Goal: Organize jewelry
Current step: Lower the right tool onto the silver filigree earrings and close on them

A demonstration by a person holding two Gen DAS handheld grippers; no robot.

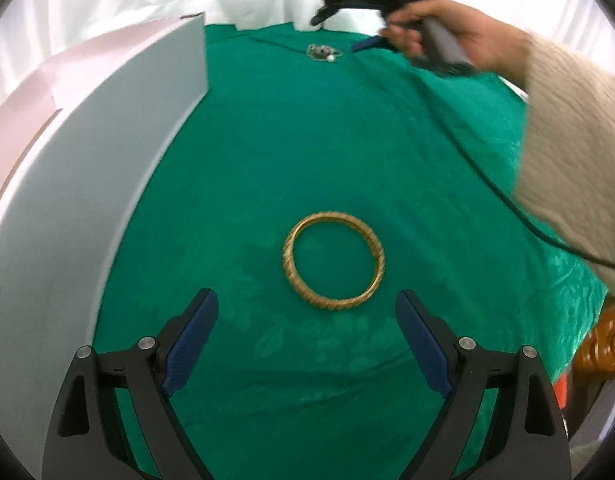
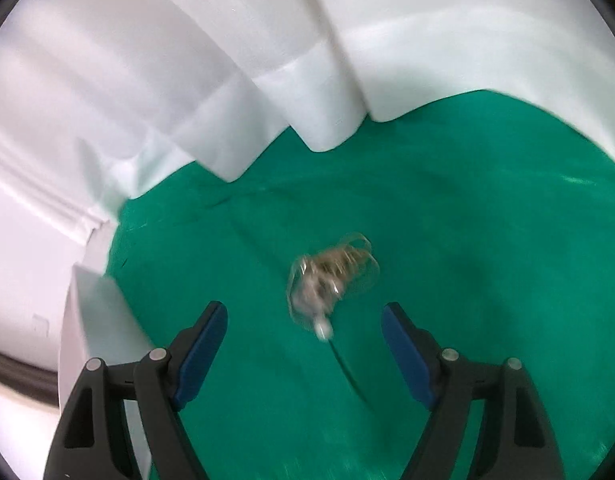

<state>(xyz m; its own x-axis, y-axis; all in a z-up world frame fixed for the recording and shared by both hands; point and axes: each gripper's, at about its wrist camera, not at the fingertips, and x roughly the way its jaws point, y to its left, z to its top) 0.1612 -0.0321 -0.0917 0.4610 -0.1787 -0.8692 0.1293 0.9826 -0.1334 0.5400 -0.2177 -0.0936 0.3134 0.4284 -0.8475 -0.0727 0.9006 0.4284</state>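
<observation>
Left claw (image 1: 307, 300) jaws spread wide, nothing between; gold bangle (image 1: 333, 261) flat on green cloth (image 1: 267, 160) just ahead of its tips. White box (image 1: 107, 128) to its left. Right claw (image 2: 305, 312) jaws apart, empty; blurred chain pile (image 2: 331, 276) just ahead, between tip lines. Right hand (image 1: 447, 36) far ahead of left claw.

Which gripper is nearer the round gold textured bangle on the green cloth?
Left. The left gripper hangs open just short of the gold bangle; the right gripper is at the cloth's far end, by the tangled silver chain.
</observation>
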